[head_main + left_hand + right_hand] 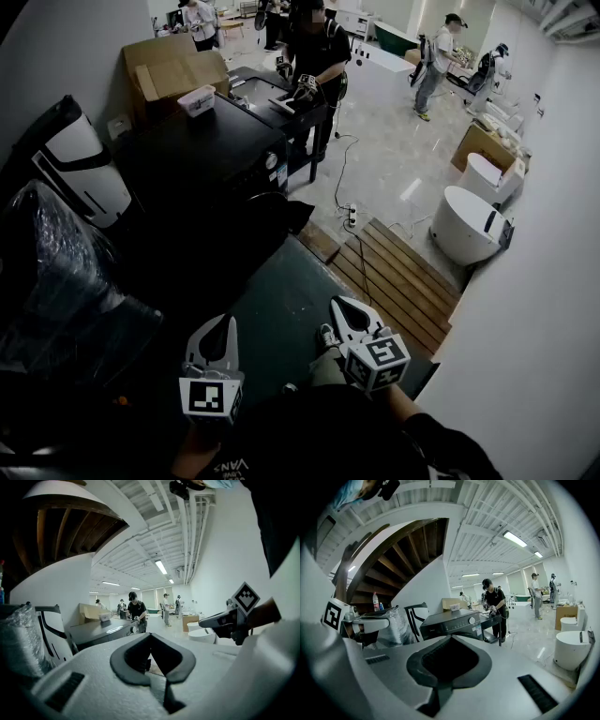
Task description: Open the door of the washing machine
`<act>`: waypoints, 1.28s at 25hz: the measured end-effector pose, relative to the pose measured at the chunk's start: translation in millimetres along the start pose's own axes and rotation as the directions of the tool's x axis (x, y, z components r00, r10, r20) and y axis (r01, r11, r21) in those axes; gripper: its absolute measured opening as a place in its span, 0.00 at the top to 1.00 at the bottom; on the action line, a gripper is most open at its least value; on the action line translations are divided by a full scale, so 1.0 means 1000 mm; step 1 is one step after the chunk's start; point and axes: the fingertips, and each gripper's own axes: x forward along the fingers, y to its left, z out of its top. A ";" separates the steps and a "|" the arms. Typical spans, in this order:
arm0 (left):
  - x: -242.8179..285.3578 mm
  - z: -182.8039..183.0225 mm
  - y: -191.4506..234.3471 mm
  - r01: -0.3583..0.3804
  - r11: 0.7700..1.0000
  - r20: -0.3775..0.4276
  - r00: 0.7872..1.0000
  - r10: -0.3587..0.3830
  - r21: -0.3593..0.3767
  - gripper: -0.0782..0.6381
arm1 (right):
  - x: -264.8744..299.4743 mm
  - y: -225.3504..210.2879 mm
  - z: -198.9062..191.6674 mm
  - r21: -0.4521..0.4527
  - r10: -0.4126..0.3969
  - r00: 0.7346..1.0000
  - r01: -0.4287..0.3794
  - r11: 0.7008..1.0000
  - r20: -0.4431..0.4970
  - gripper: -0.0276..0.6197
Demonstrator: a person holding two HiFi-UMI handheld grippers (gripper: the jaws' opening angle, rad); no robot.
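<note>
The dark washing machine [211, 164] stands ahead of me at centre-left, its front turned toward the lower right. Its round door [270, 214] looks closed against the front, though it is too dark to be sure. In the right gripper view the washing machine [450, 623] shows its control panel and knob [472, 619], while the door is hidden behind the jaws. My left gripper [228, 323] and right gripper [339, 302] hover side by side over a dark mat [281, 309], well short of the machine. Both are shut with nothing held. The left gripper [151, 635] and right gripper [450, 638] each show jaws closed together.
A wooden pallet [398, 277] lies to the right, with white toilets [469, 225] beyond it. A plastic-wrapped dark bundle [56, 281] and a white-and-black chair [80, 169] crowd the left. A cardboard box [169, 66], a person [317, 52] at a table and a floor cable [349, 214] lie behind the machine.
</note>
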 end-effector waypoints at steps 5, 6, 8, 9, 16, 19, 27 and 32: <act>0.018 -0.005 0.001 -0.025 1.000 -0.005 1.000 0.025 0.001 0.87 | 0.015 -0.009 0.009 0.023 0.049 0.998 -0.050 0.998 0.032 0.95; 0.024 -0.004 0.002 -0.034 0.999 -0.001 0.999 0.034 0.009 0.87 | 0.021 -0.013 0.012 0.017 0.055 0.998 -0.055 0.998 0.039 0.95; 0.037 -0.006 0.004 -0.047 0.999 -0.008 0.999 0.047 0.002 0.86 | 0.035 -0.023 0.014 -0.015 0.061 0.997 -0.060 0.998 0.038 0.95; 0.045 -0.007 0.004 -0.053 0.999 -0.017 0.998 0.053 -0.010 0.86 | 0.042 -0.027 0.016 -0.037 0.068 0.997 -0.067 0.997 0.033 0.95; 0.126 -0.013 -0.004 -0.068 0.997 -0.087 0.994 0.064 -0.038 0.63 | 0.108 -0.073 0.032 -0.150 0.158 0.986 -0.163 0.975 -0.051 0.77; 0.162 -0.015 -0.004 -0.114 0.992 -0.121 0.987 0.106 -0.056 0.63 | 0.139 -0.097 0.038 -0.190 0.214 0.972 -0.229 0.955 -0.093 0.72; 0.251 -0.019 -0.013 -0.233 0.971 -0.227 0.950 0.215 -0.055 0.62 | 0.208 -0.167 0.051 -0.269 0.332 0.919 -0.382 0.884 -0.214 0.68; 0.284 -0.021 -0.017 -0.298 0.954 -0.288 0.917 0.277 -0.033 0.62 | 0.241 -0.195 0.056 -0.270 0.397 0.884 -0.457 0.848 -0.249 0.68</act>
